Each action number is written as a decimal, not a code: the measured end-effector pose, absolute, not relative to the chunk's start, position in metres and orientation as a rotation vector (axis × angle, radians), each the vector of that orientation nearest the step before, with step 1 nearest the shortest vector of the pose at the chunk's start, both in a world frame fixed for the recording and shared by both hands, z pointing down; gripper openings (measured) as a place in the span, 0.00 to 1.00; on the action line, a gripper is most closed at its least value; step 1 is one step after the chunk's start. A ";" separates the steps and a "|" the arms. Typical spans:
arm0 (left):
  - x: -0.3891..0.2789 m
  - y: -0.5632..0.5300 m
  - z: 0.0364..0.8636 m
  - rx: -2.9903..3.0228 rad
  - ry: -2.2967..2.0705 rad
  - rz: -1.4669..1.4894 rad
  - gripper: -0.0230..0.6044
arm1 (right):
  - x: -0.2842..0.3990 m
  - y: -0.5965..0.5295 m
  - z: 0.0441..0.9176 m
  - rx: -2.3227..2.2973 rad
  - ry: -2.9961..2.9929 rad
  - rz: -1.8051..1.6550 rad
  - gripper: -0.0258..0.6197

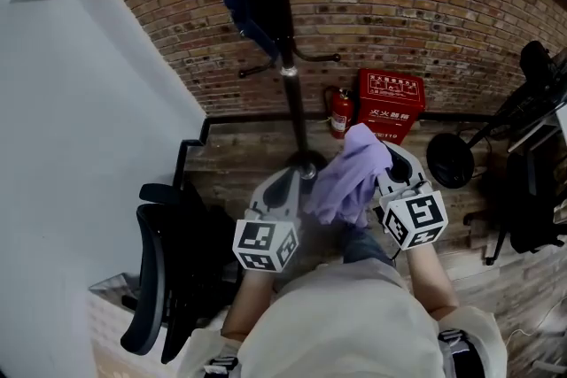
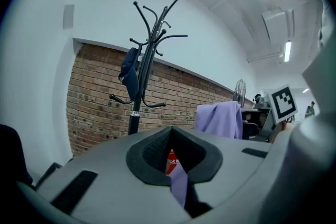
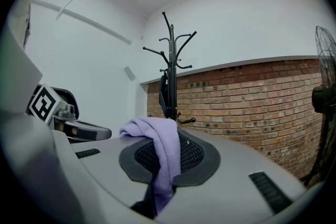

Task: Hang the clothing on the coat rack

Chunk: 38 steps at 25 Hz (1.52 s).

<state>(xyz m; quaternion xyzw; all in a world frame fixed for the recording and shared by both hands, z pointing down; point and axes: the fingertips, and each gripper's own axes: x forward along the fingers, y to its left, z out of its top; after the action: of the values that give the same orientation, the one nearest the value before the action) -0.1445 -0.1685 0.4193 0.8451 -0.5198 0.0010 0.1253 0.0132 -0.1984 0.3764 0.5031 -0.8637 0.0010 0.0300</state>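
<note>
A lilac garment (image 1: 350,177) hangs bunched between my two grippers, just in front of the black coat rack (image 1: 285,40). My left gripper (image 1: 298,179) is shut on a lower strip of the cloth (image 2: 178,186). My right gripper (image 1: 388,168) is shut on another fold, and the fabric drapes over its jaws (image 3: 157,136). A dark blue garment (image 1: 241,0) hangs on the rack's left side. In the left gripper view the rack (image 2: 149,55) rises ahead with its hooks spread at the top. In the right gripper view the rack (image 3: 172,71) stands beyond the cloth.
A red fire extinguisher (image 1: 339,112) and a red box (image 1: 390,102) stand against the brick wall (image 1: 425,22) right of the rack. A black office chair (image 1: 164,270) is at my left by the white wall. A black floor fan (image 1: 450,159) sits at the right.
</note>
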 end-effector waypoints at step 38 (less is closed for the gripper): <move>-0.119 -0.310 0.409 2.109 -1.977 -0.111 0.04 | 0.007 -0.412 0.337 1.019 -2.894 -0.168 0.08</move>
<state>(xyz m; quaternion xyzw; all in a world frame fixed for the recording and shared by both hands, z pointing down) -0.1189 -0.3101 0.4093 0.7234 -0.6782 -0.0381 0.1239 0.0072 -0.4119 0.3374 0.3316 -0.9412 -0.0547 0.0345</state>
